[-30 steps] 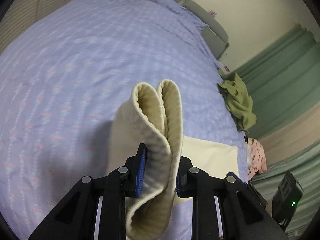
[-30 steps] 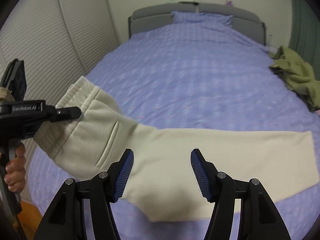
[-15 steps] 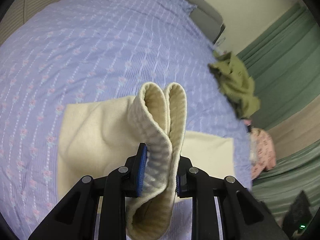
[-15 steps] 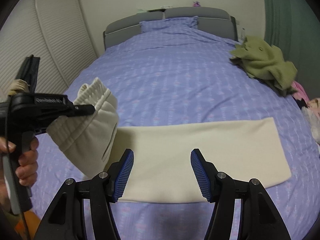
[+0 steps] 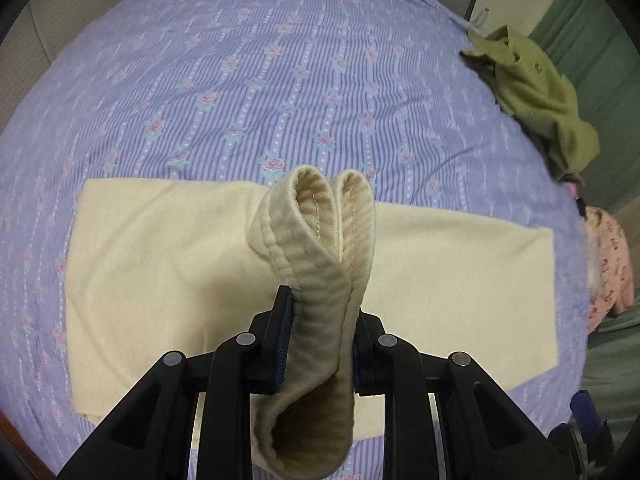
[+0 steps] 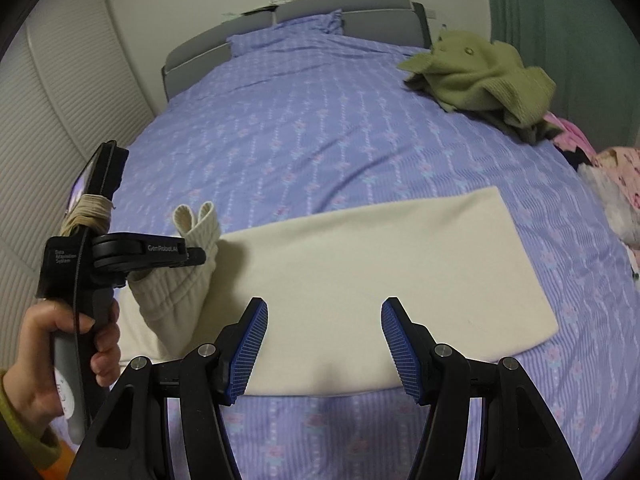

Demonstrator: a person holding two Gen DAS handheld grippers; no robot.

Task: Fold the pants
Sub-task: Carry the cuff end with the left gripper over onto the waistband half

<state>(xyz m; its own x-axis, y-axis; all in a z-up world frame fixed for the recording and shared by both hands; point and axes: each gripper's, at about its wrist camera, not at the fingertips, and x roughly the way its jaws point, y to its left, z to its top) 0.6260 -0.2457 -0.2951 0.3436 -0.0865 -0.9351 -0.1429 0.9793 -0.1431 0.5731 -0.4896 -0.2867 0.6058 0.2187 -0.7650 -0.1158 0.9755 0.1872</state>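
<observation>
The cream pants [image 6: 360, 276], spread loose a second ago, now lie as a long band across the near bed [image 6: 304, 120], the waistband clamped in the left hand-held gripper [image 5: 320, 320] and carried over them, so I judge the lengthwise fold underway; the right hand-held gripper [image 6: 324, 344] hovers apart, empty.

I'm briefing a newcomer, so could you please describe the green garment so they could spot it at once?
Start from the purple floral bedspread and look toward its right edge near the headboard. The olive-green sweater lies crumpled there, unlike the cream pants spread flat nearer the camera.
</observation>
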